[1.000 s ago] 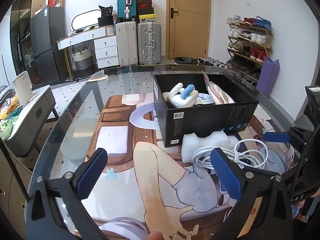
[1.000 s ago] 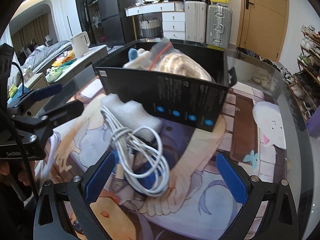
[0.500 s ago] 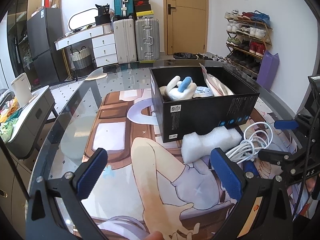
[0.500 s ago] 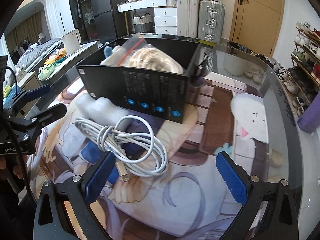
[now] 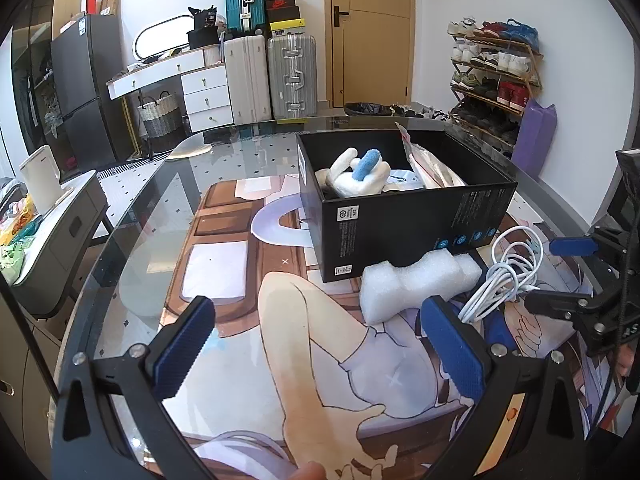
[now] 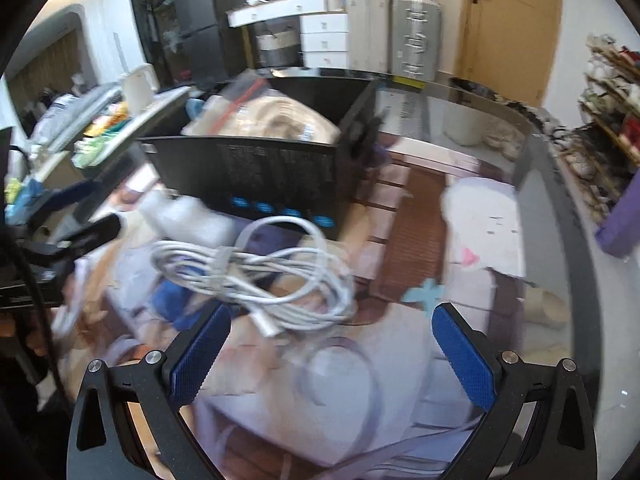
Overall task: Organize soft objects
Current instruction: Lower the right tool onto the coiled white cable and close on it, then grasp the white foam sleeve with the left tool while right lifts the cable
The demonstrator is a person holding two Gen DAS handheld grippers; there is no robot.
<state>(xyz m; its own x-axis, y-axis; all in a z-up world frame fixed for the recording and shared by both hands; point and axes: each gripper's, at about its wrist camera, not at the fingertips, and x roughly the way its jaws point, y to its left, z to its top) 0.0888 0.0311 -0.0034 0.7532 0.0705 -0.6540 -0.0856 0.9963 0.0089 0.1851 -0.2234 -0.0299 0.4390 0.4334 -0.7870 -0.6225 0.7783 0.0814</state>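
A black box (image 5: 408,224) stands on the glass table and holds a white and blue plush toy (image 5: 356,176) and a clear bag (image 5: 432,164). The box also shows in the right wrist view (image 6: 256,168). A white foam piece (image 5: 416,280) lies against its front. A coiled white cable (image 5: 508,272) lies beside the foam, and in the right wrist view (image 6: 260,272) it sits just ahead of my right gripper (image 6: 328,360). My left gripper (image 5: 316,348) is open and empty above the printed mat. My right gripper, also in the left wrist view (image 5: 560,276), is open.
The table (image 5: 132,216) has a curved glass edge and a printed mat (image 5: 224,264) on it. A grey side cabinet (image 5: 52,232) stands to the left. Suitcases (image 5: 288,76), a white drawer unit (image 5: 204,96) and a shoe rack (image 5: 492,76) line the far walls.
My right gripper has swung to the right, so the cable now lies ahead of its left finger; the right view is blurred by motion. The left gripper has barely moved.
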